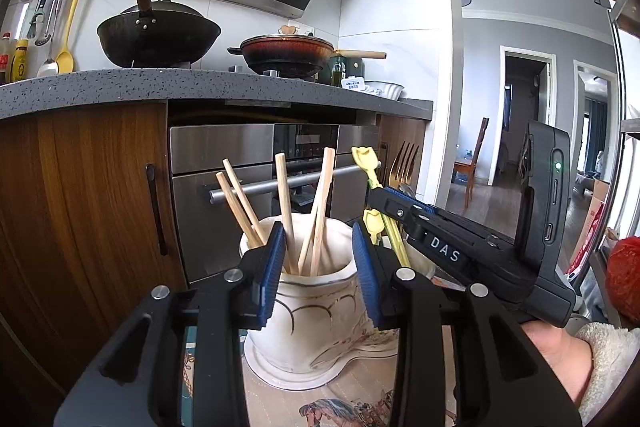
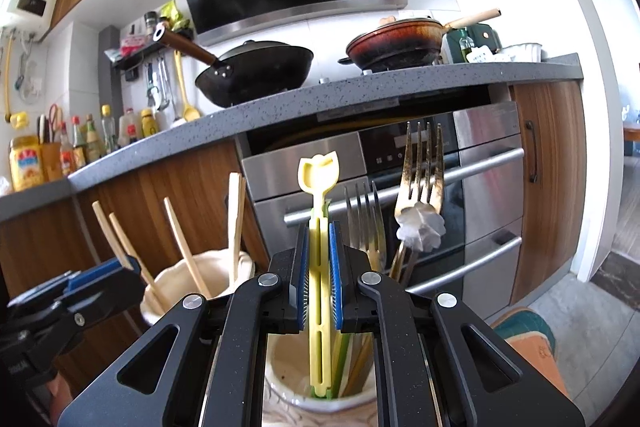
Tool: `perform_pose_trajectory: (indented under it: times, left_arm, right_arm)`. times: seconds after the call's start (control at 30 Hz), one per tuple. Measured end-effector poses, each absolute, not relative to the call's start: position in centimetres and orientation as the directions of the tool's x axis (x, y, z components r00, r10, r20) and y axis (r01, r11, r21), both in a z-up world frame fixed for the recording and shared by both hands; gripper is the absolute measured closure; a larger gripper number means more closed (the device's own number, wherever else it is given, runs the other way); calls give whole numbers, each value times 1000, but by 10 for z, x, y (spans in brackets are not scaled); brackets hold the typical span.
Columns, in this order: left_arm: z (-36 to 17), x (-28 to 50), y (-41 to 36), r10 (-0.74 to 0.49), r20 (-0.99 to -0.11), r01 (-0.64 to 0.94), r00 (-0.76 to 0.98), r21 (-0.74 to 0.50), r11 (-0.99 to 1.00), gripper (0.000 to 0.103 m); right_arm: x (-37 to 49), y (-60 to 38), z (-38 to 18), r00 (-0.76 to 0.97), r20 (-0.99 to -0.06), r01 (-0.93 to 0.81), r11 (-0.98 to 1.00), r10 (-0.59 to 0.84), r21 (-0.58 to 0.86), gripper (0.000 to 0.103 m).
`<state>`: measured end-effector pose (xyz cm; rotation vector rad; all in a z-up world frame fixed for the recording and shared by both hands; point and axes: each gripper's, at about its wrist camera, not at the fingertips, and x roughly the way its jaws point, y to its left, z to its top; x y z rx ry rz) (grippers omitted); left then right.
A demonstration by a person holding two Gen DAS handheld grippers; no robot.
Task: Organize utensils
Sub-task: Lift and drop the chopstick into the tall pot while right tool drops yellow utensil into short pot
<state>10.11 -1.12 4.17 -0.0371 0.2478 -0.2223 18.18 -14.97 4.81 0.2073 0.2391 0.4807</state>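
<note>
Black arms of my left fingers fill the near view, their blue pads parted on either side of the cream jar, clear of its rim and pressing nothing. Inside the jar stand wooden chopsticks, fanned out and leaning at different angles, their tops well above the rim. The jar sits on a patterned cloth; its body is off-white with dark curved lines and a flared lip. Behind it, close, is the steel oven front with its bar handle, and wood cabinet doors to the left, so room ahead is tight while the space above the sticks is free.

To the right, my right fingers are clamped on a pale yellow plastic utensil, slotted along its shaft with a tulip-shaped top, held upright. Its lower end reaches down into a second cream holder. Just right of it in that holder stand metal forks, tines up, one gold-toned and taller, and a flower-shaped metal piece. Further right lies open floor.
</note>
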Motion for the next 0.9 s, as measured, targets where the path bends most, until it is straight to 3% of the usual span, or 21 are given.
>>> perform_pose_trajectory:
  times: [0.37, 0.6, 0.77, 0.9]
  left_arm:
    - [38, 81, -4, -234, -258, 222, 937, -78, 972, 66]
    - [19, 77, -2, -212, -320, 199, 923, -73, 977, 63]
    - [13, 77, -1, -201, -340, 188, 919, -70, 980, 63]
    - [12, 76, 1, -197, -344, 181, 918, -77, 980, 63]
  right_arm:
    - [146, -154, 43, 860, -256, -403, 895, 442, 192, 92]
    - [145, -150, 31, 840, -341, -382, 907, 421, 179, 92]
    - [145, -150, 31, 838, -341, -388, 905, 425, 175, 77]
    - [137, -155, 33, 847, -338, -374, 912, 410, 168, 75]
